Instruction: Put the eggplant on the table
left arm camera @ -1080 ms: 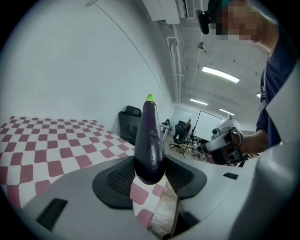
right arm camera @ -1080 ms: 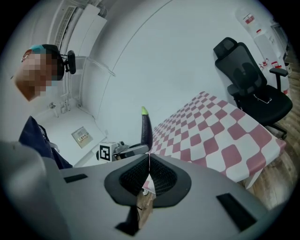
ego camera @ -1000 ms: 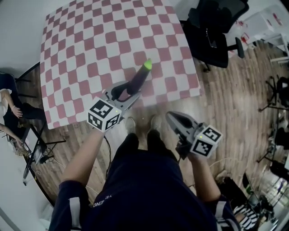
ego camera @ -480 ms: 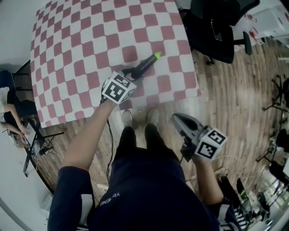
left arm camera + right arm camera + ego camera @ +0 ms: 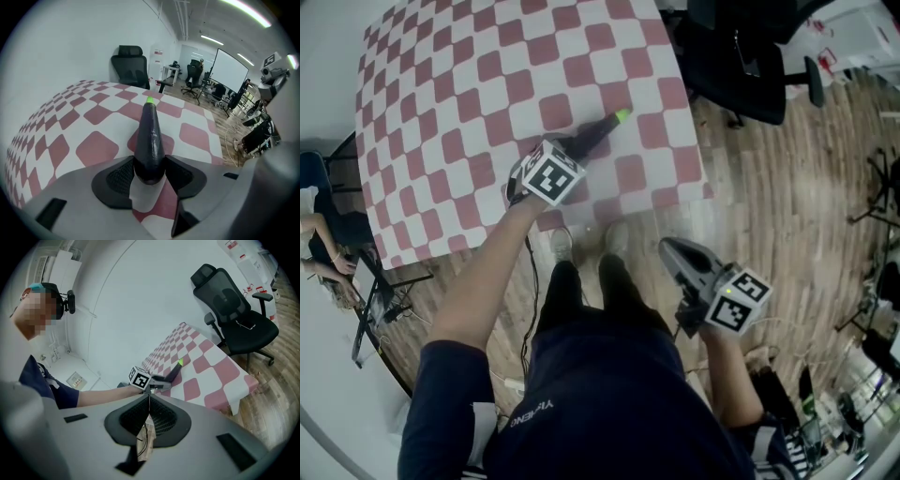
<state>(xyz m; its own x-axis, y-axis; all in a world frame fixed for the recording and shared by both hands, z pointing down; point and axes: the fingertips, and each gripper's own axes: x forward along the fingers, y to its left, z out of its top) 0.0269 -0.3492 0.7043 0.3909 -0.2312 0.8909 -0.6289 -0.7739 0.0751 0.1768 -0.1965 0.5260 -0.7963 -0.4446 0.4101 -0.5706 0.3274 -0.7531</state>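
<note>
Tablecloth (image 5: 441, 94) in red and white checks covers the whole table and hangs over its edges, its surface bare apart from what the left gripper (image 5: 574, 150) brings over it. That gripper, seen from the head view on an outstretched arm, reaches over the near right part of the cloth, and its jaws are clamped on the thick dark end of the eggplant (image 5: 598, 131). In the left gripper view the eggplant (image 5: 150, 140) sits squeezed between the two black pads and runs straight away from them, its green tip pointing toward the far edge of the table. It lies low over a red square, though I cannot tell whether its underside touches the cloth. The right gripper (image 5: 675, 253) hangs off the table, above the wooden plank floor (image 5: 787, 216) beside the person's legs. In its own view the right gripper (image 5: 149, 416) has its pads pressed together with nothing gripped between them. A black office chair (image 5: 750, 56) stands just past the table's far right corner. White walls close the room behind the table. The left gripper view also shows a large white board (image 5: 232, 70) on a stand, more chairs and strip lights on the ceiling.
</note>
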